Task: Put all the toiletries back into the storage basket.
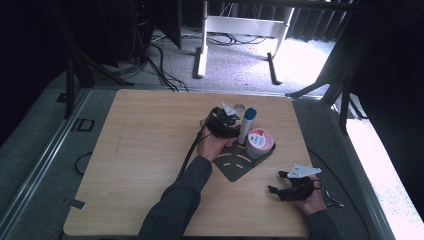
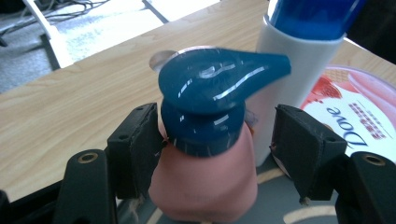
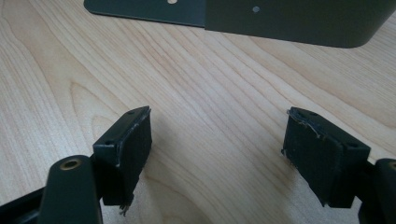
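Pink pump bottle (image 2: pixel 203 179) stands between your left gripper (image 2: pixel 212 140), pads wide, right pad clear of it. Right gripper (image 3: pixel 217 149) wide, nothing between, near-right over bare wood table (image 3: pixel 56 70).

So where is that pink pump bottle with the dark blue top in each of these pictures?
High view: the pink pump bottle is at table centre, mostly hidden behind the left tongs.
Left gripper view: bottle at bottom centre, between the open jaws.
Right gripper view: not in it.
Shared landmark: the dark tray.
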Available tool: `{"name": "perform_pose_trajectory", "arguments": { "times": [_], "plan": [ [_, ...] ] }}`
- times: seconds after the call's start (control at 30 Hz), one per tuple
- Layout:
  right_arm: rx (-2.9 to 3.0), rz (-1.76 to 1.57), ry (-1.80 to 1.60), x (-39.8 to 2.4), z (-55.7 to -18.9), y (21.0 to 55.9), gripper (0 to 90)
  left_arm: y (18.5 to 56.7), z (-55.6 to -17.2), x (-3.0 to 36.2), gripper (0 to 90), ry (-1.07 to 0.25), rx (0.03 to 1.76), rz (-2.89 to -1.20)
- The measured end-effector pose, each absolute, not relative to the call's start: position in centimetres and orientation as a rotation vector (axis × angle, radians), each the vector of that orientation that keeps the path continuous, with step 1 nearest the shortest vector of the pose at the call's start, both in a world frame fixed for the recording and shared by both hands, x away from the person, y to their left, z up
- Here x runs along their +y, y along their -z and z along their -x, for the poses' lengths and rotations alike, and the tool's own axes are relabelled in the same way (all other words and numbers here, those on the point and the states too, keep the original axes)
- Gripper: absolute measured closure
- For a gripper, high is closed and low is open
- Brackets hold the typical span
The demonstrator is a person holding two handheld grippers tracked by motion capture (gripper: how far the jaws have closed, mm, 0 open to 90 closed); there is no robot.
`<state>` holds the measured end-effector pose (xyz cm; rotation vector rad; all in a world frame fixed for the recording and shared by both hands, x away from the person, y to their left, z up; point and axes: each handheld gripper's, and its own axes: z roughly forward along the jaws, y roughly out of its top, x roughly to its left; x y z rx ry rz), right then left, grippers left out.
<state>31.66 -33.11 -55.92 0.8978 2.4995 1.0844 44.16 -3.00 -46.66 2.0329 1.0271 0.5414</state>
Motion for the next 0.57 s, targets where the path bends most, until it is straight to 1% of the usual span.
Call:
{"name": "perform_pose_trajectory", "arguments": {
  "times": [0.57],
  "plan": [
    [2.500, -0.898, -1.085, -33.1, -31.7, 55.9, 23.4, 47.0, -41.4, -0.5, 32.6, -0.530, 0.995, -2.043]
  ]
}}
